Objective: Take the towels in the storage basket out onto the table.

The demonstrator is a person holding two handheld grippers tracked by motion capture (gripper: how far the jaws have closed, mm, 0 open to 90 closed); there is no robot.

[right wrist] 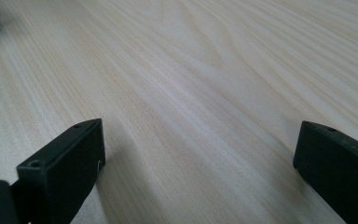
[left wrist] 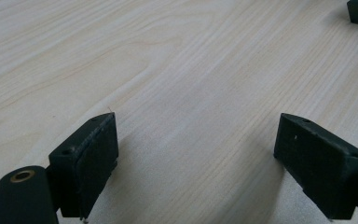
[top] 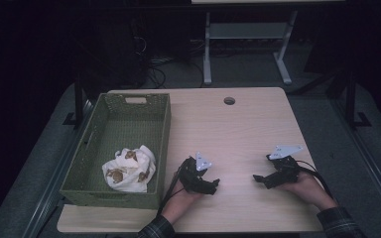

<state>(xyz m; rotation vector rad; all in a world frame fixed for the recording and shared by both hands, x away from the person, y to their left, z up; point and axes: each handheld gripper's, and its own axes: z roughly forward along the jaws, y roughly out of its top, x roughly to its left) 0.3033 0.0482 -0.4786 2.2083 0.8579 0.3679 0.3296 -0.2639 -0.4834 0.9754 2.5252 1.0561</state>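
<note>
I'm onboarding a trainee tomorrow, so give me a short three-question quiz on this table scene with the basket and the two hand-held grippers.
1. True or false: the white patterned cloth lies on the bare table, outside the green basket.
2. Multiple choice: what is between the jaws of the left hand-held gripper? A) the cloth B) nothing, just tabletop C) a basket handle
3. Short answer: how do the jaws of the right hand-held gripper stand?

Key:
1. False: it lies bunched inside the basket, toward its near end.
2. B
3. Open, wide apart, with nothing between them.
</note>
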